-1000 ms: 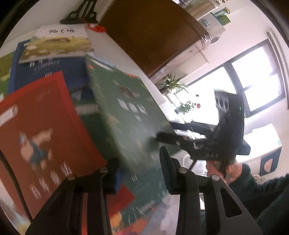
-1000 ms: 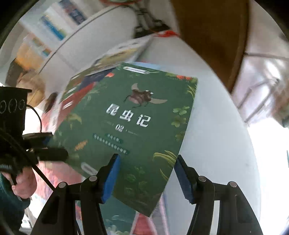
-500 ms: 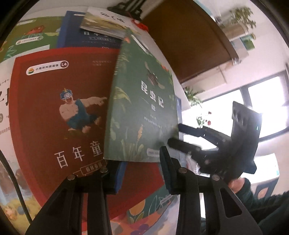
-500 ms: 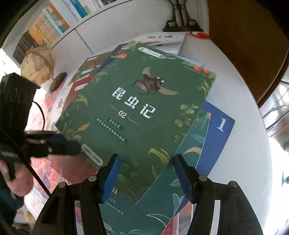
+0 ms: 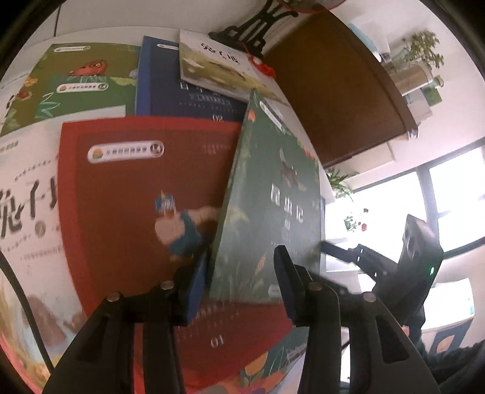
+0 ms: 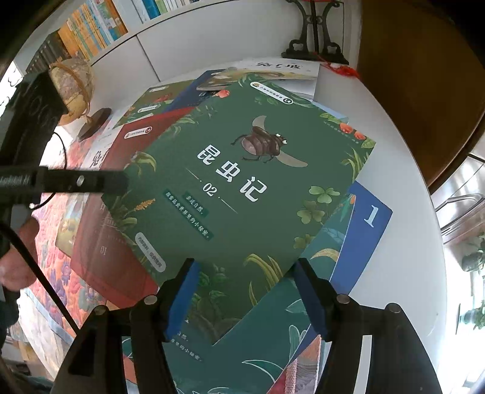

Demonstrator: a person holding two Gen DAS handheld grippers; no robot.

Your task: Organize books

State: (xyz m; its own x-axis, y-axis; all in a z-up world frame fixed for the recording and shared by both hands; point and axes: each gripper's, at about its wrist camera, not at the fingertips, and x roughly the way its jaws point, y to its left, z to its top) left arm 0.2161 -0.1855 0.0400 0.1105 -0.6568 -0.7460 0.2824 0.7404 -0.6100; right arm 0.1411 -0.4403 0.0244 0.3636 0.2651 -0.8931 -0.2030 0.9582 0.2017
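A green insect book [image 6: 242, 188] lies aslant on top of a pile of books, over a red book [image 6: 103, 242] and a blue book marked 1 [image 6: 363, 230]. My left gripper [image 5: 241, 288] has the green book's [image 5: 272, 212] lower left corner between its fingers. Its jaws are opening, and the right pad stands off the cover. From the right wrist that gripper [image 6: 115, 181] reaches in at the book's left corner. My right gripper [image 6: 245, 291] is open, its blue pads straddling the book's near corner without pressing it.
Several more books spread over the white table [image 6: 403, 272]: a dark blue one [image 5: 182, 100], an olive one [image 5: 75, 81], a pale one [image 5: 212, 60]. A globe [image 6: 72, 88], a black stand [image 6: 315, 39] and a bookshelf [image 6: 100, 24] line the back. Brown furniture [image 5: 333, 100] stands on the right.
The green book has come down from a steep tilt onto the pile. Both grippers have followed it down and rolled, and the left jaws have spread a little.
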